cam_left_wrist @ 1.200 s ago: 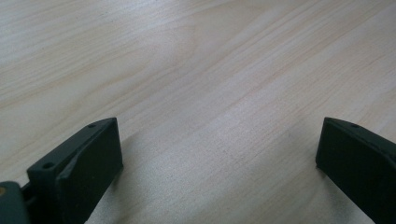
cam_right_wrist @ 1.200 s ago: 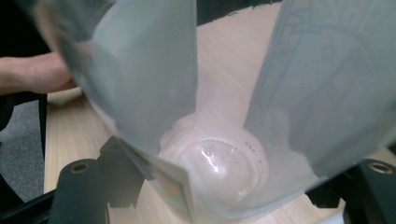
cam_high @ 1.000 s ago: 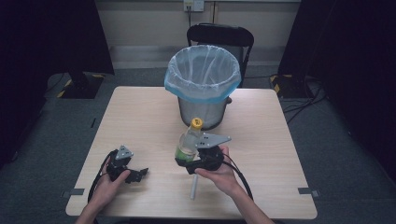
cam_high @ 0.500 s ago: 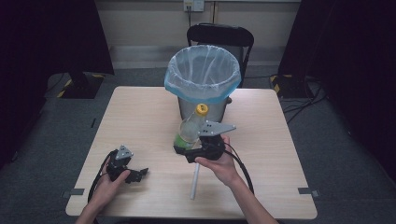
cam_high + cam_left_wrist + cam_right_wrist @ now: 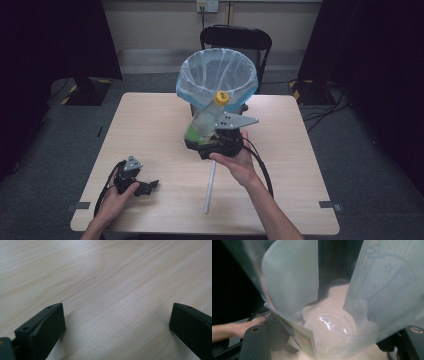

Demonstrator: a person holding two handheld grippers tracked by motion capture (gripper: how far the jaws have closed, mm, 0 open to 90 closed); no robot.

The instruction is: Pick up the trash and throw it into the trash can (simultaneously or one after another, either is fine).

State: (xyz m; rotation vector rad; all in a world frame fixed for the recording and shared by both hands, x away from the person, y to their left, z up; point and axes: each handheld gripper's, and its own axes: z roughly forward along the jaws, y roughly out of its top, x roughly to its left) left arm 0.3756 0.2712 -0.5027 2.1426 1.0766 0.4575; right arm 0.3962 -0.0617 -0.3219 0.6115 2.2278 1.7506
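Wooden table (image 5: 150, 125), square, pale top. At its far edge stands a metal bin (image 5: 218, 82) w/ a blue-rimmed clear liner, mouth open upward; black chair (image 5: 235, 37) just behind it.

Right gripper (image 5: 207, 142) is held up off the table in front of the bin, jaws clamped on the lower body of a clear plastic bottle (image 5: 205, 120). Bottle is tilted, yellow cap (image 5: 221, 97) pointing up toward the bin rim, cap just below the liner edge. In the right gripper view the bottle (image 5: 329, 322) sits between the two black jaws, base toward the lens, label showing on its sides.

Left gripper (image 5: 142, 186) rests low near the table's front-left corner, jaws wide apart w/ nothing between them; left gripper view has bare wood between the jaws.

A thin white stick (image 5: 209, 186) lies flat on the table, below the right hand (image 5: 235, 162).
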